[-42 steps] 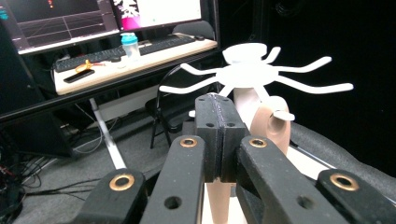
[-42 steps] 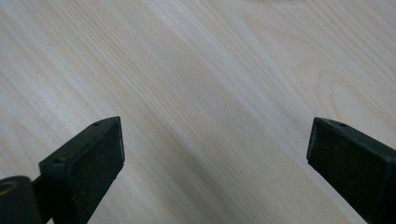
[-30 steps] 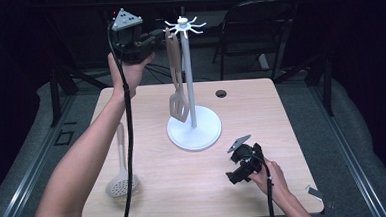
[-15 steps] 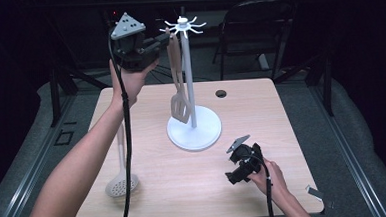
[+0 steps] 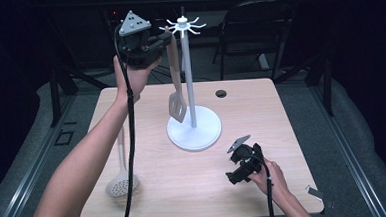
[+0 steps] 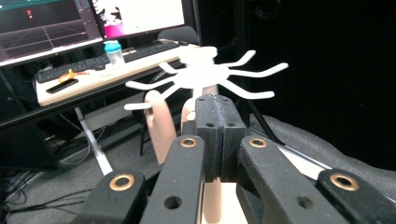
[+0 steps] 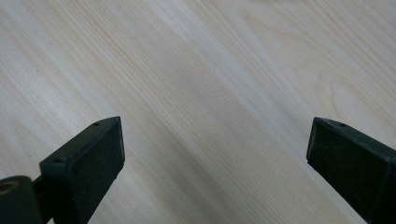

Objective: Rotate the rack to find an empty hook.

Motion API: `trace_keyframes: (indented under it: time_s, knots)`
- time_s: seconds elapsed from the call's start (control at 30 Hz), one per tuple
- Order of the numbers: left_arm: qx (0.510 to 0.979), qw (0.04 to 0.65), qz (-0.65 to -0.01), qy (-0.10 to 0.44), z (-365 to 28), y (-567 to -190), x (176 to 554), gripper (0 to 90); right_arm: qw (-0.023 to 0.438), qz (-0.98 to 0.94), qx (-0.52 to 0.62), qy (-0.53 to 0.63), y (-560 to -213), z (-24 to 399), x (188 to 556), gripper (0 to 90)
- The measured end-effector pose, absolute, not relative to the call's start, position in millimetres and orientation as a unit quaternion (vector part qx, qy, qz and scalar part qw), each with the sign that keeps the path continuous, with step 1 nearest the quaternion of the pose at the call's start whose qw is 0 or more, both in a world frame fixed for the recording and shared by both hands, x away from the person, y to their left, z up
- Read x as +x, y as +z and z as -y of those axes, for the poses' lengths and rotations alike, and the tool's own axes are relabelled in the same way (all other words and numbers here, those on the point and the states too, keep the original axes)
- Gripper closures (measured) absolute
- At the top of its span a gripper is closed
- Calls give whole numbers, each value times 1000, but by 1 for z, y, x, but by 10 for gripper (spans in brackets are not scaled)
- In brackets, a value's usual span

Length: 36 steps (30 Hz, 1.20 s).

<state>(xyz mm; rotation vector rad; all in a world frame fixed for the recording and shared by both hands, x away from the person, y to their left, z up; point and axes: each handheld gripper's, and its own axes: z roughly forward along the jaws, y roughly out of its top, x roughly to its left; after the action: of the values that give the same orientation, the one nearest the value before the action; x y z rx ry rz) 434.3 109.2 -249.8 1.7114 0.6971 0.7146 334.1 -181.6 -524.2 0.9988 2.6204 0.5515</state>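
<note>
Right now my left gripper (image 6: 215, 116) has its jaws pinched tight on the handle of the wooden spatula (image 5: 175, 84), up near the handle's top end, and I'm holding it raised beside the white rack (image 5: 189, 78), level with the ring of hook arms (image 6: 205, 77) at its crown. In the left gripper view those arms fan out just beyond my closed fingertips (image 6: 212, 105), with the pale handle showing below and to one side. The spatula hangs down from the grip, its slotted blade beside the pole, above the round base that stands about the middle of the tabletop (image 5: 282, 134). My right gripper (image 5: 239, 167) rests near the front right corner, jaws spread wide with nothing between them but bare wood grain. As I judge it, the risk is at the hooks: I can't make out the hanging hole in the handle, so if I let go before a hook is truly through it, the spatula drops onto the base or the tabletop. Nudging a hook arm sideways with the handle or the jaws could also rock or tip the slender rack, since my right gripper isn't steadying it. Counting up: one rack, one wooden spatula, one pale skimmer spoon (image 5: 120, 180) lying toward the front left corner, one small dark grommet (image 5: 221, 93) near the back edge, and two grippers.
</note>
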Motion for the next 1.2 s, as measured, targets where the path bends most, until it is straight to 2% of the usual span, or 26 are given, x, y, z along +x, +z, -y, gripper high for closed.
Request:
trace_keyframes:
  time_s: [0.87, 1.0, 1.2]
  knots:
    - [714, 549, -315, 300, -120, -252, 446, 896, 140, -908, 346, 190, -525, 181, 334, 37]
    - [711, 552, -317, 297, -127, -253, 442, 814, 139, -908, 346, 191, -525, 182, 334, 37]
    - [710, 552, -325, 291, -138, -262, 438, 628, 140, -908, 346, 189, -523, 181, 334, 37]
